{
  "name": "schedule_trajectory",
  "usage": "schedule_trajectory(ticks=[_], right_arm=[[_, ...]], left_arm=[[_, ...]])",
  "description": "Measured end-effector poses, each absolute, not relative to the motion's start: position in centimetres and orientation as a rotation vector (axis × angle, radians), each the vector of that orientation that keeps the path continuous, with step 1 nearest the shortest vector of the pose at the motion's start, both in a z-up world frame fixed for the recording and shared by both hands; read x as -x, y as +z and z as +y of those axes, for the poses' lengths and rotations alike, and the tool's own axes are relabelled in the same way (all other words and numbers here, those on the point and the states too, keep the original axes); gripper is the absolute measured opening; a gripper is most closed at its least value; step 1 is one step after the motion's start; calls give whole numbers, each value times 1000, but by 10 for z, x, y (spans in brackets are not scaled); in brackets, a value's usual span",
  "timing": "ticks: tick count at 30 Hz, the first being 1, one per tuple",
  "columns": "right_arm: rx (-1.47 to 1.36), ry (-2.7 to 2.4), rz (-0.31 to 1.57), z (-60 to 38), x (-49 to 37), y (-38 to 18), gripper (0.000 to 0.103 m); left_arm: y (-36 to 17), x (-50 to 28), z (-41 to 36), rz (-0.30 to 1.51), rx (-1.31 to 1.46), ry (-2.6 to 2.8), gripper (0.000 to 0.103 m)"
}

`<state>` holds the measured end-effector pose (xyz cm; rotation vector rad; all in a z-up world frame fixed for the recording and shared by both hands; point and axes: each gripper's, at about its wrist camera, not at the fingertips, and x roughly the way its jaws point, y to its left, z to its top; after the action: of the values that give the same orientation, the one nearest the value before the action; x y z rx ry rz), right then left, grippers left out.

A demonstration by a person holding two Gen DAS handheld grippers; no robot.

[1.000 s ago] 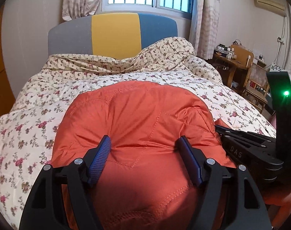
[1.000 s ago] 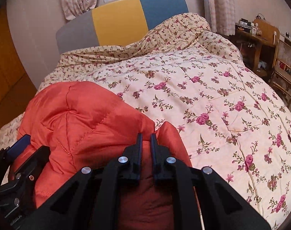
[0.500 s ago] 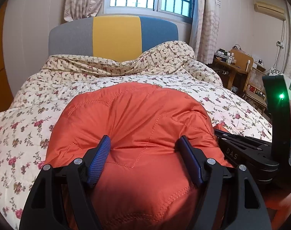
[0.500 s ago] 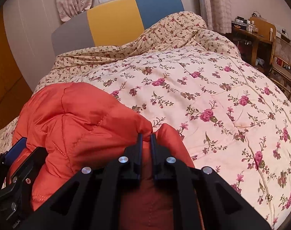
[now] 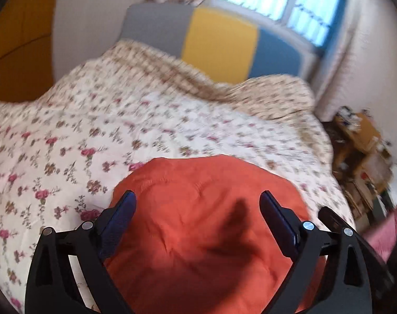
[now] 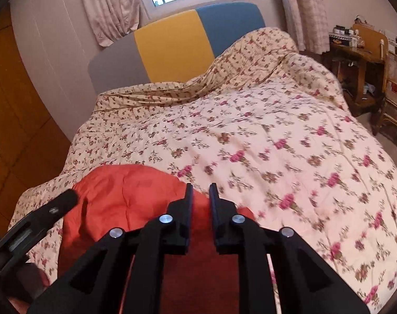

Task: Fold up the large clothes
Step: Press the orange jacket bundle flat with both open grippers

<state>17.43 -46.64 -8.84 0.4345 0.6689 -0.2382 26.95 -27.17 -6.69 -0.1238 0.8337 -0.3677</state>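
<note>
The orange padded jacket (image 5: pixel 206 225) is seen bundled on the bed's floral quilt (image 6: pixel 263 136), at six o'clock in both views, its lower part cut off. The left view is blurred. The left claw (image 5: pixel 197 204) has just been spread wide, released; the right claw (image 6: pixel 200 196) has just been parted slightly, nothing gripped, where fabric was pinched earlier

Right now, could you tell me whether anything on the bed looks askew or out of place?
Only the floral quilt: it is bunched in a rumpled ridge by the headboard. The orange jacket lies in a compact bundle.
</note>
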Motion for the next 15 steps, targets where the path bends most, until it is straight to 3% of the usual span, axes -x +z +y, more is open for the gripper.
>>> schedule_trajectory(ticks=[3, 8, 15], right_arm=[[-483, -215, 718, -467, -199, -106, 22], [-473, -244, 790, -462, -213, -143, 20], [-475, -271, 820, -466, -223, -166, 20]], left_arm=[[-83, -291, -290, 884, 49, -328, 96], [-106, -279, -312, 799, -143, -307, 99], [-125, -287, -315, 801, -157, -308, 100]])
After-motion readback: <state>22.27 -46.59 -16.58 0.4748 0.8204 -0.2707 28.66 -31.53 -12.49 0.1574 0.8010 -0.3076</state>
